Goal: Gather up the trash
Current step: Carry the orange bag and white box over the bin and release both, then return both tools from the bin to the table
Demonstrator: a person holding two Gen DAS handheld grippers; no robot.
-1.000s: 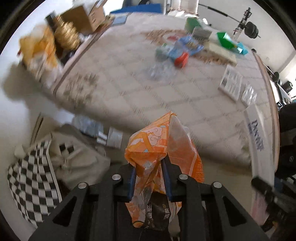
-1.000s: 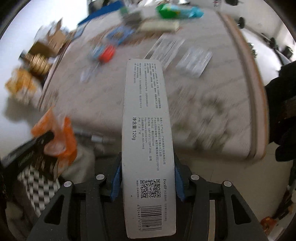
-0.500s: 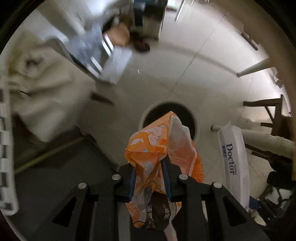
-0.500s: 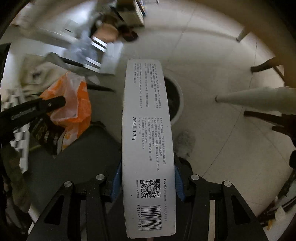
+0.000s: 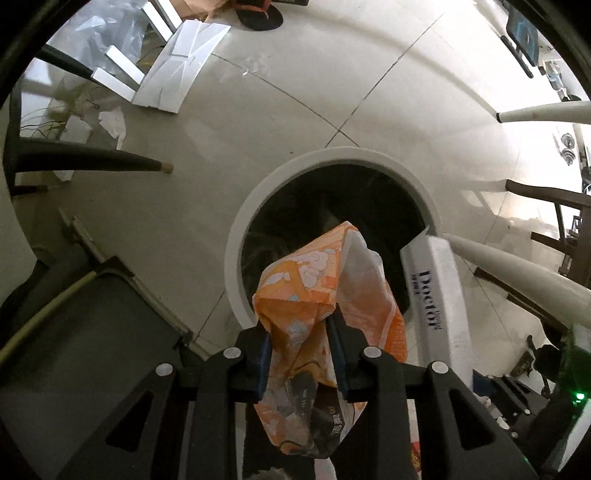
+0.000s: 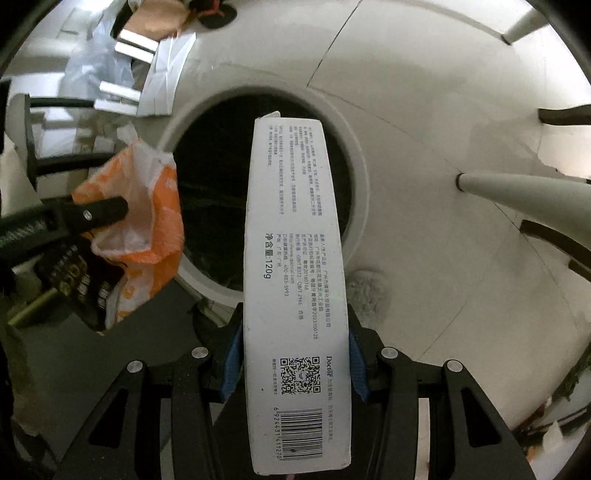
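Jaws opening around wrapper, clamping box.

**Tiled floor w/ bin & clutter**

Pale tiled floor carries a round white-rimmed bin, dark inside. Toward the far-left corner: flattened white cardboard, crumpled tissue, clear plastic bag, dark slipper. Grey mat at near-left edge, just beside bin.

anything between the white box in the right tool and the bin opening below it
Nothing. In the right wrist view the white box hangs over the dark mouth of the bin with only open air between; the orange wrapper sits off to the side.
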